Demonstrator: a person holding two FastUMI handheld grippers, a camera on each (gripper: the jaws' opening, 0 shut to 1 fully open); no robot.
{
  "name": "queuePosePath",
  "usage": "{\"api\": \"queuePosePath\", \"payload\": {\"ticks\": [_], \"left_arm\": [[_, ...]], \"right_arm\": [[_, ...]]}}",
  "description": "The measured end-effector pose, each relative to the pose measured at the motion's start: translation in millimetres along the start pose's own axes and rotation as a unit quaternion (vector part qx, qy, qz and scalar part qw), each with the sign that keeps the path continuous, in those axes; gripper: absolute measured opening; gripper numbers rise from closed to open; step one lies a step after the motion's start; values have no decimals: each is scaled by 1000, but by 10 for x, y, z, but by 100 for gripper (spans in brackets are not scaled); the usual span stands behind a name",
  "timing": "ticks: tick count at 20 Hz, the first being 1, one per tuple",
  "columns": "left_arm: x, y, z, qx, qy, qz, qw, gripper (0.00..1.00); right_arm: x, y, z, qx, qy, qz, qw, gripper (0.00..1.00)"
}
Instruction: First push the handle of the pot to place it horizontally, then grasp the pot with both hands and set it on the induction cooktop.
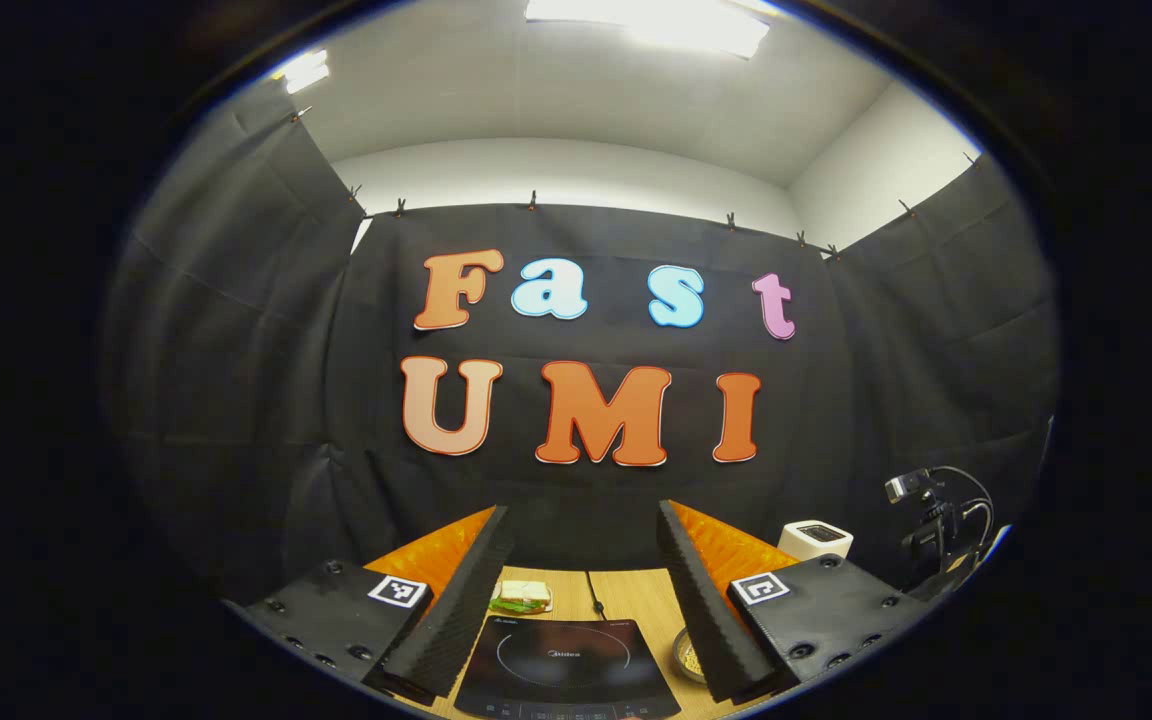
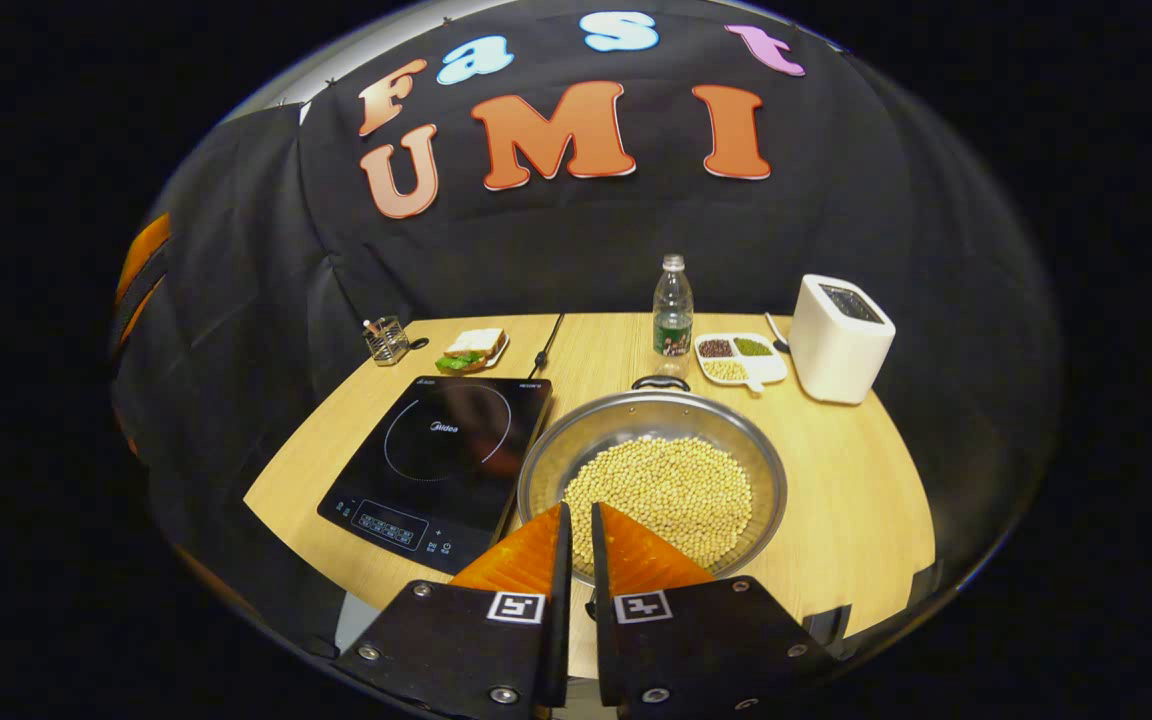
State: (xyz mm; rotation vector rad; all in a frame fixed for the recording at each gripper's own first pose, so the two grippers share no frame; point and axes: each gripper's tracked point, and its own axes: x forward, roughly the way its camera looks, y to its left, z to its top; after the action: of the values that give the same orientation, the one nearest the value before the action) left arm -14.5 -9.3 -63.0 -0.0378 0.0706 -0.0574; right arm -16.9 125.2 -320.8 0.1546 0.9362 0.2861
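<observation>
The pot (image 2: 546,450) is a wide metal pan full of pale beans, standing on the wooden table just right of the black induction cooktop (image 2: 441,450). One loop handle (image 2: 661,382) points to the far side; the near side is hidden under my right gripper. My right gripper (image 2: 576,512) hovers over the pot's near rim, shut, with nothing seen between its fingers. My left gripper (image 1: 584,510) is raised and open wide, with the cooktop (image 1: 561,655) below between its fingers and a sliver of the pot (image 1: 684,655) by its right finger.
Behind the pot stand a water bottle (image 2: 673,305), a divided tray of beans (image 2: 739,358) and a white toaster (image 2: 839,338). A sandwich on a plate (image 2: 474,348) and a small wire holder (image 2: 388,340) sit behind the cooktop. A camera on a stand (image 1: 921,500) is at the right.
</observation>
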Motion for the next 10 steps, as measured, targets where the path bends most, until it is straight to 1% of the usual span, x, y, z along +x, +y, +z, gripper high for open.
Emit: {"api": "queuePosePath", "payload": {"ticks": [2, 4, 6, 8, 10], "left_arm": [[-33, 104, -38, -1, 5, 6, 1000, 96], [-41, 195, -63, -2, 9, 12, 1000, 93], [-55, 313, -66, -4, 11, 20, 1000, 94], [-100, 420, -77, -7, 12, 28, 1000, 97], [-114, 528, -93, -8, 13, 36, 999, 93]], "right_arm": [[140, 65, -123, 12, 34, 10, 999, 11], [250, 207, -279, 25, 71, 29, 997, 11], [321, 321, -417, 32, 105, 47, 993, 9], [384, 374, -499, 33, 131, 54, 989, 8], [417, 458, -662, 48, 166, 65, 983, 6]]}}
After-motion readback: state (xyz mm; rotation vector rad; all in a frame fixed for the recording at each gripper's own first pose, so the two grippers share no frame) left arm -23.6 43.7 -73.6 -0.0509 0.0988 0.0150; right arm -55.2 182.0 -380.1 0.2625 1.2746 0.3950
